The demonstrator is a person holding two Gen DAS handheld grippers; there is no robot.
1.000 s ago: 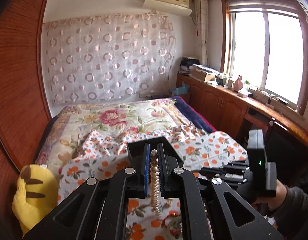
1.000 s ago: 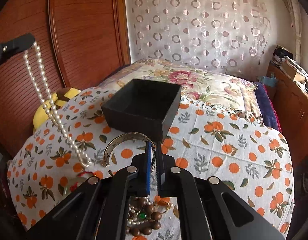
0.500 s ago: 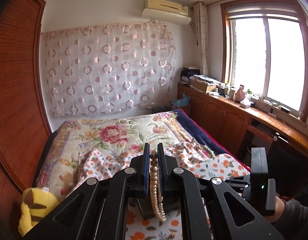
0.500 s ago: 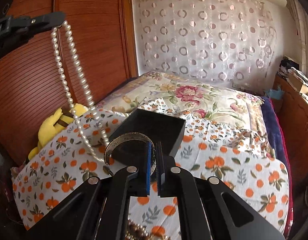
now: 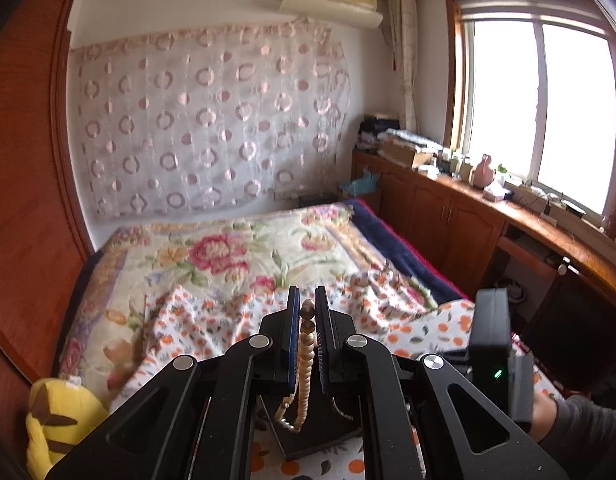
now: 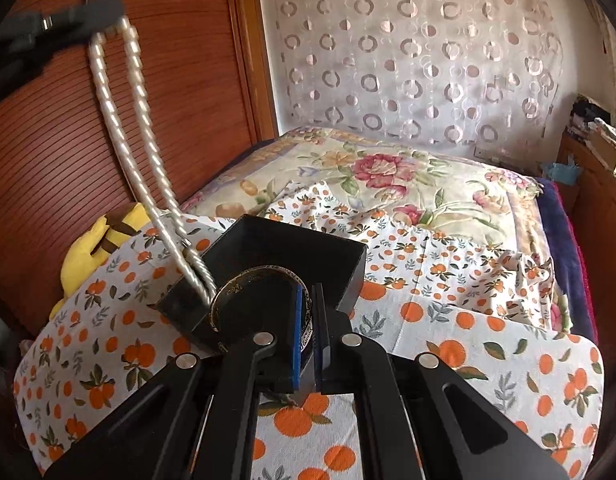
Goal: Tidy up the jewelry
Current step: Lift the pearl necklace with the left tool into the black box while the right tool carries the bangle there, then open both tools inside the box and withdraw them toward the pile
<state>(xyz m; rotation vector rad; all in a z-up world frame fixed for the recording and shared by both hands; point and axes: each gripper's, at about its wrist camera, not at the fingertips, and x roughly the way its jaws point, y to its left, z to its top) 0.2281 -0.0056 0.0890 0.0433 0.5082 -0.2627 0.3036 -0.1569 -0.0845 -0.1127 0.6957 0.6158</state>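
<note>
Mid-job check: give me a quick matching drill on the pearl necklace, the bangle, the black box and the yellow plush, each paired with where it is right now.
Things:
1. pearl necklace
2. bangle
3. black box
4. yellow plush

Places:
A. open on the orange-print cloth
B. beside the cloth, by the wooden panel
C. hanging from the left tongs, lower end at the box
D. pinched in the right tongs over the box

Pairs: 1-C, 2-D, 3-A, 4-B
</note>
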